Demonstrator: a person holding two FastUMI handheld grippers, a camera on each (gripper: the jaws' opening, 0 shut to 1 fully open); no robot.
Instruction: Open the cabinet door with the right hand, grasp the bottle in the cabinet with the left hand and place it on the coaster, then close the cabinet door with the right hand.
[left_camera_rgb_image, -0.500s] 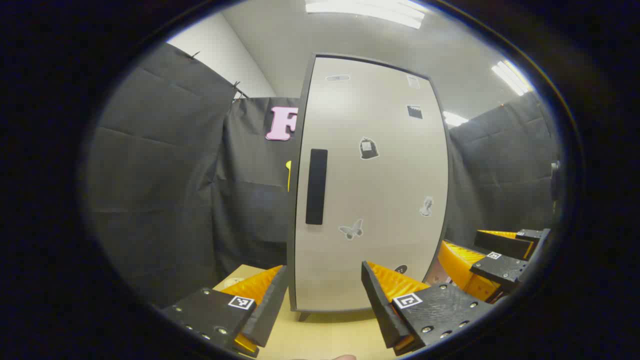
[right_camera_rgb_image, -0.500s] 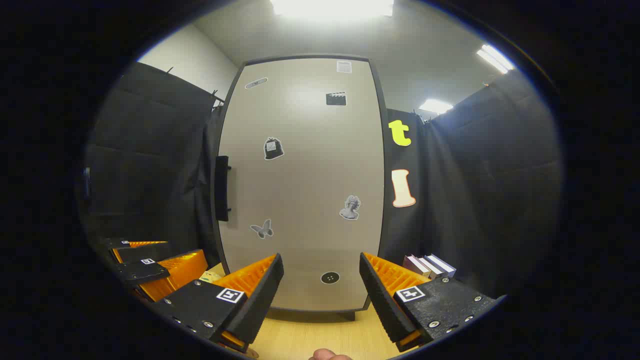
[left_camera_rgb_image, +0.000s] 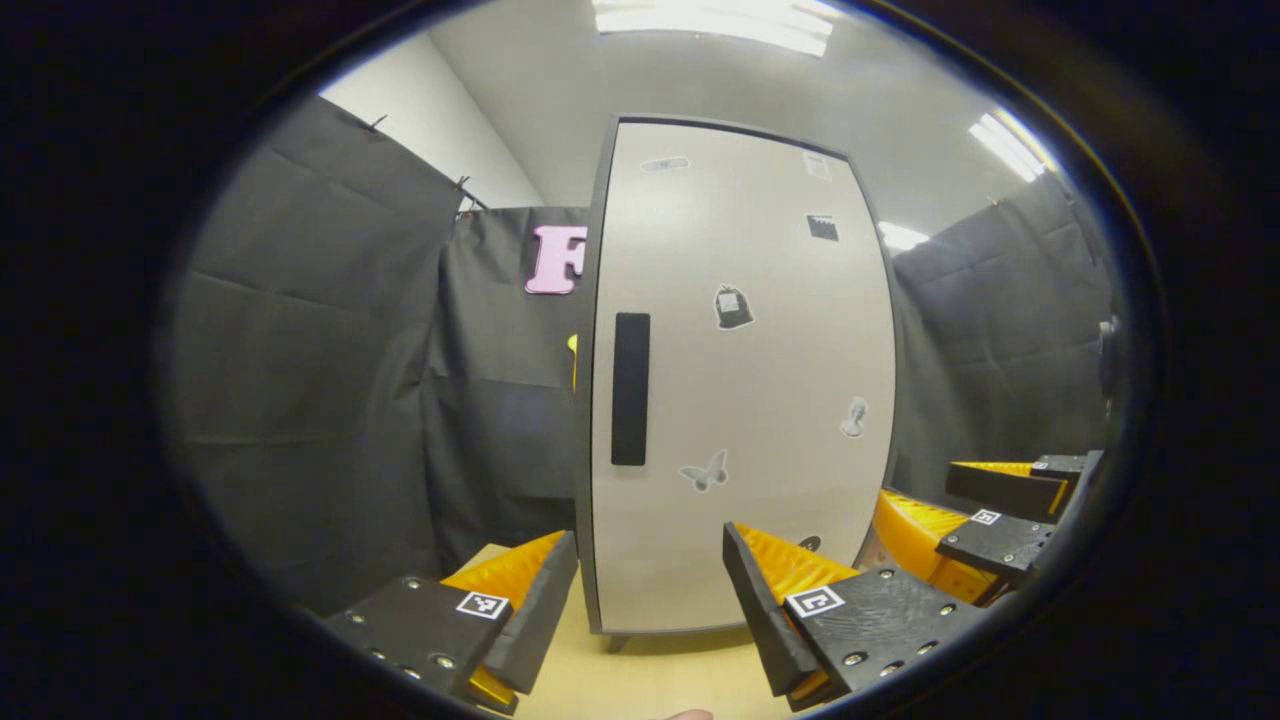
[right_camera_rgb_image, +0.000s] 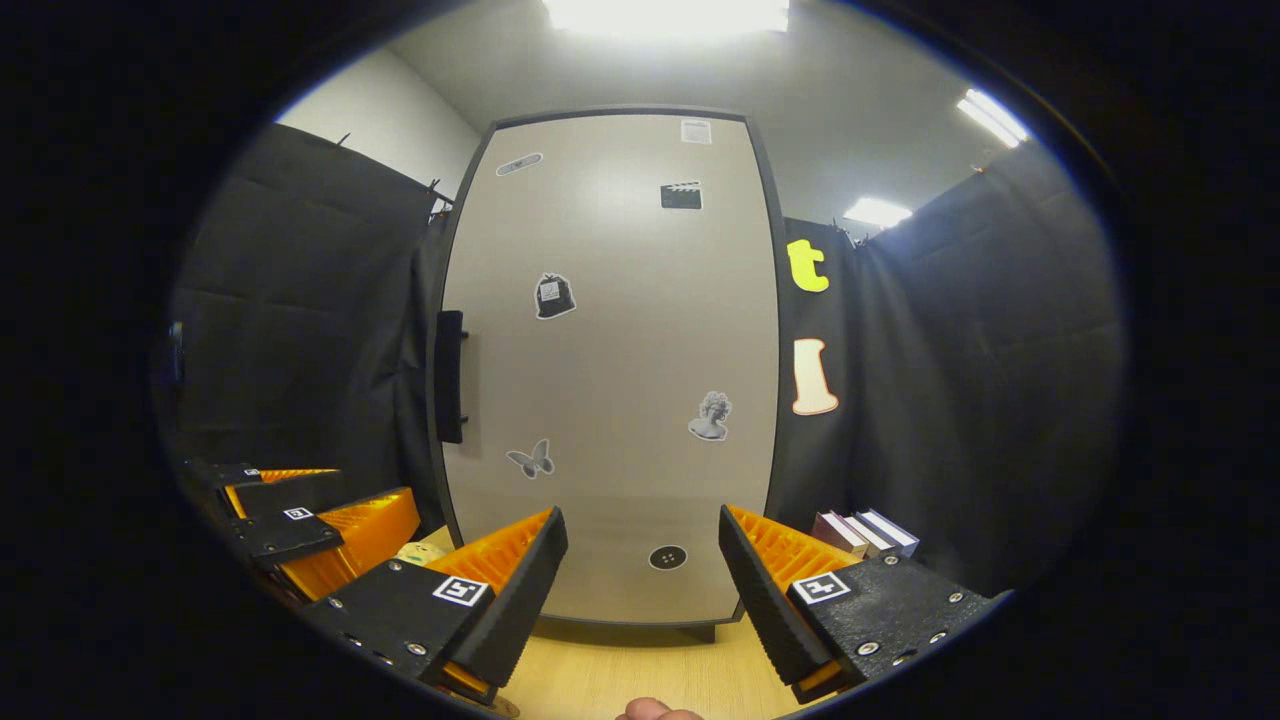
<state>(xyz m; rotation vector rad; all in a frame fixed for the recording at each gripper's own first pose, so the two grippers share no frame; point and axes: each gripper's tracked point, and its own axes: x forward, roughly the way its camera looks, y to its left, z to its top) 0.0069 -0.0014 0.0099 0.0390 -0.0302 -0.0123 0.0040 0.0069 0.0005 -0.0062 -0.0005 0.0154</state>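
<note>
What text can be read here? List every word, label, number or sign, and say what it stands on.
No text reads clearly.
Cabinet door, rectangular sticker at the top: too small to read.
Oval sticker on the same door: blurred, unreadable.
Butterfly sticker, bust sticker, clapperboard sticker: pictures, no legible words.
Books beside the cabinet: spines too small to read.
Square coded markers on the jaws: patterns, not letters.

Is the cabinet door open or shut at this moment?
Shut. The cabinet door lies flush in its dark frame, nothing of the inside shows, and the handle is untouched by the right gripper.
</note>
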